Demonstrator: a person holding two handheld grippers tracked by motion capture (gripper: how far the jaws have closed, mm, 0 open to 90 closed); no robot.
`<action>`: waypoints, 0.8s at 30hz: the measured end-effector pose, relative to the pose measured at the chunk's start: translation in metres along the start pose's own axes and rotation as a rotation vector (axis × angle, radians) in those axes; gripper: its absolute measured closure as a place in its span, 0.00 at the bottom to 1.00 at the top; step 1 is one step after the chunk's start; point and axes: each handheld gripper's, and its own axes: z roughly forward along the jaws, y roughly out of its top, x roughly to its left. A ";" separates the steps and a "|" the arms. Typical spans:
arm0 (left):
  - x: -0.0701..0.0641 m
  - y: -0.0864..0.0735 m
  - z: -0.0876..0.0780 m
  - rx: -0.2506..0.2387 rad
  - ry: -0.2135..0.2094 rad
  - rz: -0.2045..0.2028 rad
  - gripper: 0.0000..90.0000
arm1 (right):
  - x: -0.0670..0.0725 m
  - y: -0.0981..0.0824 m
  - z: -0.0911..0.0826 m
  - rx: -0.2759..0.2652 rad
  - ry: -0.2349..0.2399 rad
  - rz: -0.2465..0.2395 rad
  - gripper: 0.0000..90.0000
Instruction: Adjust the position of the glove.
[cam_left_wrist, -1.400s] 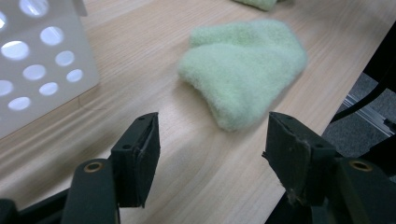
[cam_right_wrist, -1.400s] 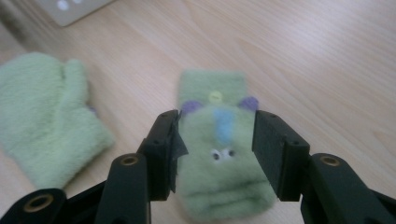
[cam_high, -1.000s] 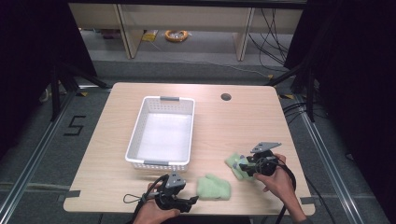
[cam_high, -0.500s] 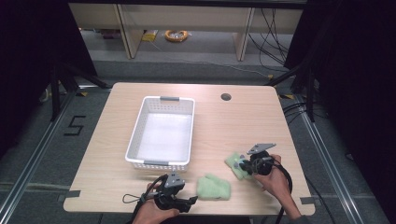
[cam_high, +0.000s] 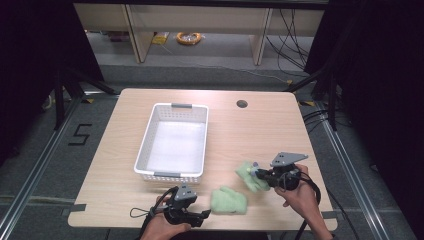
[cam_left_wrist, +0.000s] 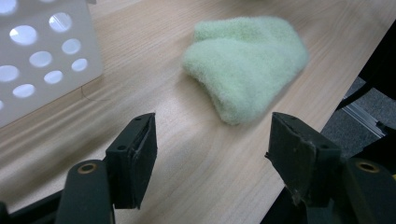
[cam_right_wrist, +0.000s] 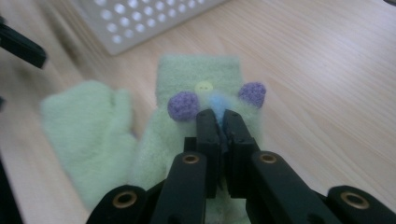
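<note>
Right gripper (cam_right_wrist: 223, 122) has just clamped the trimmed sock (cam_right_wrist: 205, 88), purple ears visible close-up; left gripper (cam_left_wrist: 210, 154) gapes.

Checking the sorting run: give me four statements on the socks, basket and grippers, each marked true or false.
1. The right gripper is shut on the decorated green sock. True.
2. The left gripper grips the plain green sock. False: its jaws stand open, the sock lies ahead of them on the table.
3. The white basket holds a sock. False: it is empty.
4. Both socks lie outside the basket. True.
</note>
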 end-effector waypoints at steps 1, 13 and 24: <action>0.000 0.000 0.000 0.000 0.000 0.000 0.36 | 0.005 0.002 -0.002 0.000 0.010 0.010 0.97; -0.014 0.004 -0.005 -0.037 -0.026 0.023 0.38 | 0.055 0.013 0.017 0.008 0.120 0.006 0.97; -0.028 0.002 -0.002 -0.058 -0.040 0.026 0.44 | 0.068 0.011 0.036 0.028 0.144 0.028 0.96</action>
